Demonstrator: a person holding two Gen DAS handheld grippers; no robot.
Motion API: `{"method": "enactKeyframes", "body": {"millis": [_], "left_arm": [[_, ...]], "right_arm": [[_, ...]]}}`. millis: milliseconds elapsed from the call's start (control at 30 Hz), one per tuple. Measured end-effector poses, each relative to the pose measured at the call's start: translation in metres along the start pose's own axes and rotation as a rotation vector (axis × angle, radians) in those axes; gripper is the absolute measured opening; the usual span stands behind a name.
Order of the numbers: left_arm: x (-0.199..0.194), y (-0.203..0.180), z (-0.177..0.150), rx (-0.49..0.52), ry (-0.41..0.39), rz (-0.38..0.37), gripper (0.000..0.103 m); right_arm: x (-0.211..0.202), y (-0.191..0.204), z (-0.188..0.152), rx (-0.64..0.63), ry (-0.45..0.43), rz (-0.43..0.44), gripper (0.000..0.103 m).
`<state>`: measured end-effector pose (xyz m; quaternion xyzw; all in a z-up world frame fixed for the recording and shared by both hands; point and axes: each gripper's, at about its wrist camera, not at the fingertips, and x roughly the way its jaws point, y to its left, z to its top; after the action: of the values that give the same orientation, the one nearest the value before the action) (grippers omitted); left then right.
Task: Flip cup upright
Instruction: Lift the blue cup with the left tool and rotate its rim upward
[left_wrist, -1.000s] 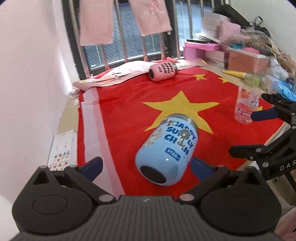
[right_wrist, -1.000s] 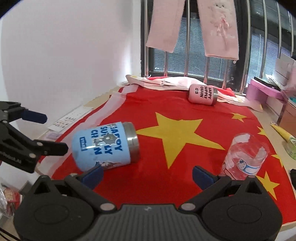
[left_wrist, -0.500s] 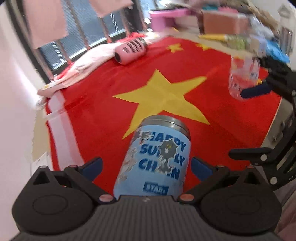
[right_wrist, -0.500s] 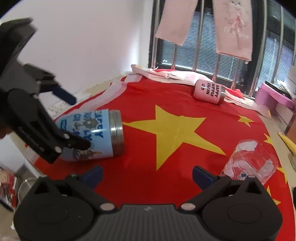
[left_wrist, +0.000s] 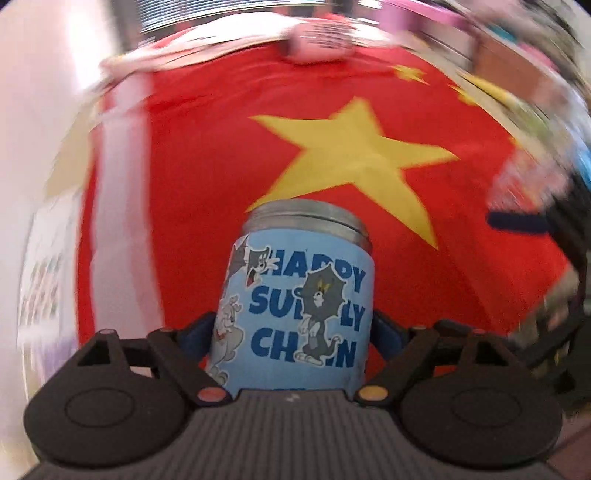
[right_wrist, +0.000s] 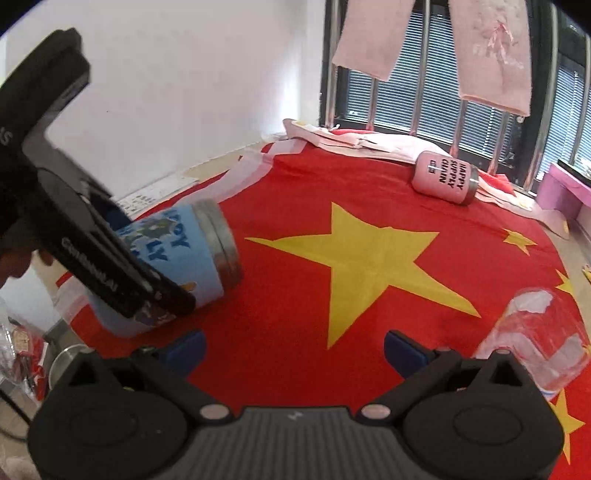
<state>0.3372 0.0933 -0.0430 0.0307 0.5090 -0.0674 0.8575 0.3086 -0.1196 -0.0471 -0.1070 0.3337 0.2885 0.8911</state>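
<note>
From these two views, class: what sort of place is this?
Probably a lived-in home room, not a lab: pink clothes hang on window bars, and cups lie on a red flag cloth covering the table.

Both grippers are made of matte black plastic. The left gripper (left_wrist: 293, 328) has a ribbed grey plate at its base, two round black discs, blue fingertip pads (left_wrist: 386, 328) and small pink and orange screw caps. The right gripper (right_wrist: 293, 345) looks the same (blue pads (right_wrist: 184, 349), pale screws). White lettering marks the left gripper's side.
</note>
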Motion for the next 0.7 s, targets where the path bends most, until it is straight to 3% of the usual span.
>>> {"method": "enactKeyframes", "body": {"millis": [133, 200, 333, 600, 667, 700], "left_arm": [[-0.009, 0.016, -0.014, -0.233, -0.018, 0.059, 0.087], [-0.01, 0.02, -0.015, -0.296, -0.019, 0.075, 0.087], [-0.005, 0.019, -0.009, -0.324, -0.003, 0.101, 0.087], [-0.002, 0.012, -0.005, -0.273, 0.006, 0.131, 0.088], [-0.004, 0.008, -0.006, -0.237, 0.003, 0.154, 0.091], [-0.008, 0.006, -0.005, -0.206, -0.006, 0.171, 0.099]], "right_arm": [[0.003, 0.005, 0.002, -0.027, -0.002, 0.036, 0.102], [0.003, 0.006, 0.003, -0.038, -0.003, 0.049, 0.102], [0.003, 0.008, 0.005, -0.053, -0.01, 0.058, 0.102], [0.003, 0.008, 0.004, -0.054, -0.011, 0.063, 0.102], [0.003, 0.008, 0.004, -0.056, -0.015, 0.074, 0.103], [0.002, 0.008, 0.004, -0.058, -0.018, 0.079, 0.103]]}}
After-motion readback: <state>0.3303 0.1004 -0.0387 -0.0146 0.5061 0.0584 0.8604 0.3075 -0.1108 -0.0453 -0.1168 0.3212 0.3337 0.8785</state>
